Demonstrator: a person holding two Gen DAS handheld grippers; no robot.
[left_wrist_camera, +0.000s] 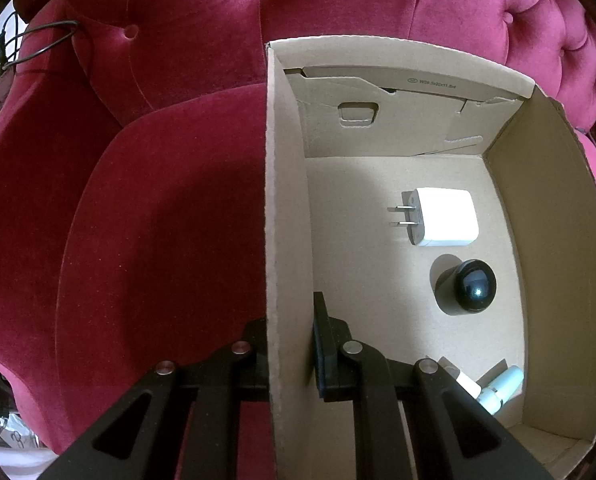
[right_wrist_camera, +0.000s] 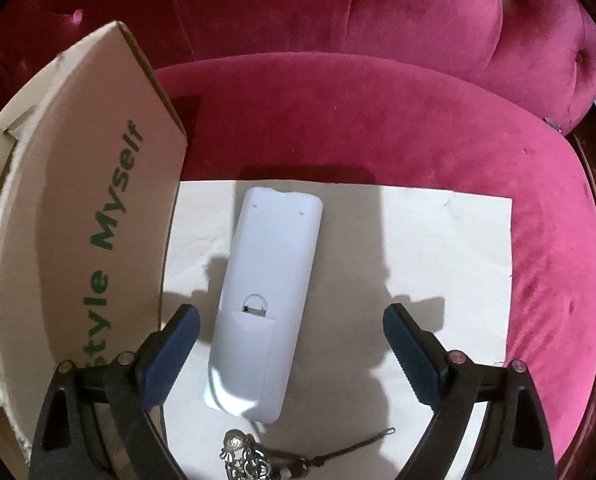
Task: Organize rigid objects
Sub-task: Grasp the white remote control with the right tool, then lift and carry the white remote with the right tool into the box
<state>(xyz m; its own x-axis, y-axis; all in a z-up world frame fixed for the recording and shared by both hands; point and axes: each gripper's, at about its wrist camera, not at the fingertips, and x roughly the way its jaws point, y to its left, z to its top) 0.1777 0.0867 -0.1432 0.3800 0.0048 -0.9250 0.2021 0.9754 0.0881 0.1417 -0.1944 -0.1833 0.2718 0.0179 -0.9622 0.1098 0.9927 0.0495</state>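
Observation:
My left gripper [left_wrist_camera: 289, 356] is shut on the left wall of an open cardboard box [left_wrist_camera: 285, 200], one finger outside and one inside. Inside the box lie a white plug charger [left_wrist_camera: 442, 216], a black round-topped cylinder [left_wrist_camera: 466, 286] and a small white tube [left_wrist_camera: 498, 388] near the front right corner. My right gripper [right_wrist_camera: 291, 344] is open, its fingers either side of a white remote control [right_wrist_camera: 265, 300] lying face down on a white sheet [right_wrist_camera: 438, 248]. The box wall printed "Style Myself" [right_wrist_camera: 97, 220] stands just left of it.
Everything sits on a red velvet tufted sofa [left_wrist_camera: 157, 200]. A metal keychain with a tassel cord [right_wrist_camera: 253, 456] lies on the sheet just below the remote. A dark cable [left_wrist_camera: 37, 40] hangs over the sofa arm at far left.

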